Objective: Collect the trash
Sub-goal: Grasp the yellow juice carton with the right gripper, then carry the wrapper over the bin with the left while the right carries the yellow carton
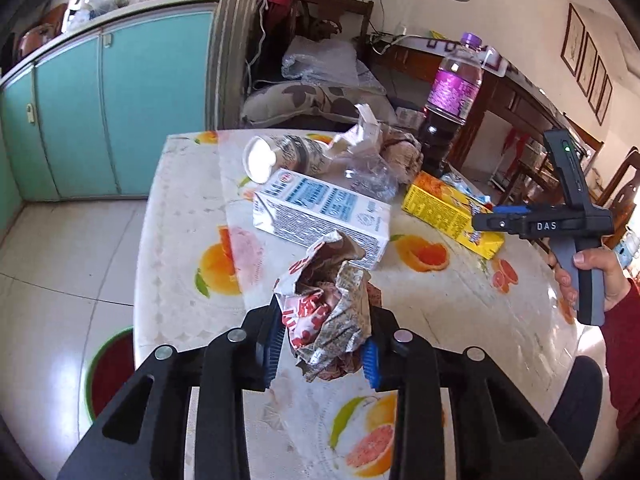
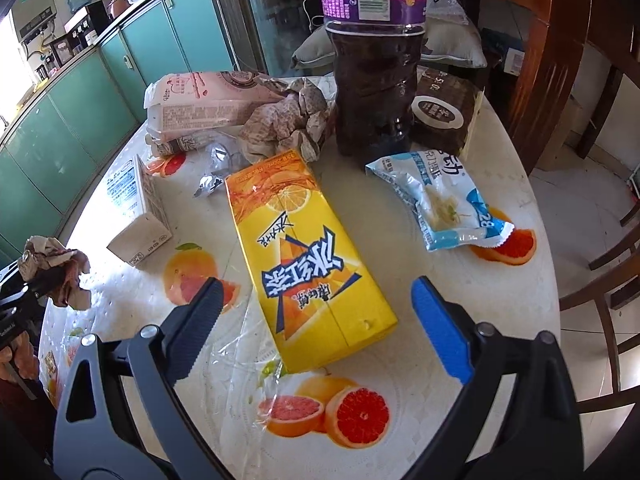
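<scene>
Two pads of the left gripper (image 1: 325, 342) are pressed on a crumpled wrapper (image 1: 326, 312), held between them. The right gripper (image 2: 320, 332) is spread wide, with a yellow carton (image 2: 304, 256) lying between its fingers, untouched.

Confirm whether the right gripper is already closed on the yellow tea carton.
No: the right gripper stands open, its fingers either side of the yellow carton without touching it.

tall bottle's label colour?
Purple, on the tall bottle of dark drink; clearest in left wrist view.
</scene>
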`<state>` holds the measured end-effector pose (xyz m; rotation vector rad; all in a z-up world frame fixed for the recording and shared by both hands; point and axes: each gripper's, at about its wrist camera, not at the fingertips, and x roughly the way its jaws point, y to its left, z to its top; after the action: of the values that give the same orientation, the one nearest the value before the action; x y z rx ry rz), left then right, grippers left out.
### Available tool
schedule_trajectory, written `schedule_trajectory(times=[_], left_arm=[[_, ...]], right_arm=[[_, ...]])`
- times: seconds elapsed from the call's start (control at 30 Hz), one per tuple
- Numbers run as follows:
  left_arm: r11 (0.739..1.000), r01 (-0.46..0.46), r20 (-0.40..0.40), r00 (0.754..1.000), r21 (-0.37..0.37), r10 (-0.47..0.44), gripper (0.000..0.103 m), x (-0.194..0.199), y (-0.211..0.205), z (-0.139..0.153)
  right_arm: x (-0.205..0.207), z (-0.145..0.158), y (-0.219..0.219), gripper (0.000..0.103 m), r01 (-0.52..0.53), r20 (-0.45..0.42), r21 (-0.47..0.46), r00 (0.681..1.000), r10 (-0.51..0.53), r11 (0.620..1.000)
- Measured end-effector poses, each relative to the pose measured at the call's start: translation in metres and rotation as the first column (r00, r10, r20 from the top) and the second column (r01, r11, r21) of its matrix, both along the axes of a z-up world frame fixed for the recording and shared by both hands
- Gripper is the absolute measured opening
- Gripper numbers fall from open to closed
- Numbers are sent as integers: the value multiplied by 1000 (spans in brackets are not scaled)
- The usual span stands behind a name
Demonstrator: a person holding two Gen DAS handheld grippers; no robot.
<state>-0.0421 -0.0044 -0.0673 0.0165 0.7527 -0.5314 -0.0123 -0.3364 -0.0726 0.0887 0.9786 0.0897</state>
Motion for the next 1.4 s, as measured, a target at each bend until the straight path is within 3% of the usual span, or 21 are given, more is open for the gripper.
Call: schedule_trajectory(times=[0.23,0.4,0.43,0.47,0.53,0.77,1.1,1.4], left_arm=[[998,-56,-1,998,-17,56,33,6,15,4],[996,-82,-19,996,-38,82,35,8,26,4],[995,-86,-18,996,-42,85,36,7,28,4],[995,-88,-17,996,-45,87,36,7,29,4],[995,-91,-14,996,-49,90,36,6,31,5],[993,-100,2,995,-58,101,37,0,35,10],[991,-126,37,991,-47,128,38,-8,42,17],[988,-140,30,989,-70,143,38,-8,51,19]], right_arm=[[23,-7,14,93,-29,-40,-118,999,25,993],[24,-19,18,92,-36,-77,-135,997,26,990],[22,-20,19,85,-35,-78,-137,997,25,990],[19,-21,21,71,-34,-78,-140,997,23,990],[14,-21,22,64,-24,-78,-140,997,14,990],[-16,-14,29,55,12,-20,-64,1000,-13,998],[-65,13,47,55,60,118,82,991,-69,995],[-79,38,84,55,-2,187,161,982,-29,987]])
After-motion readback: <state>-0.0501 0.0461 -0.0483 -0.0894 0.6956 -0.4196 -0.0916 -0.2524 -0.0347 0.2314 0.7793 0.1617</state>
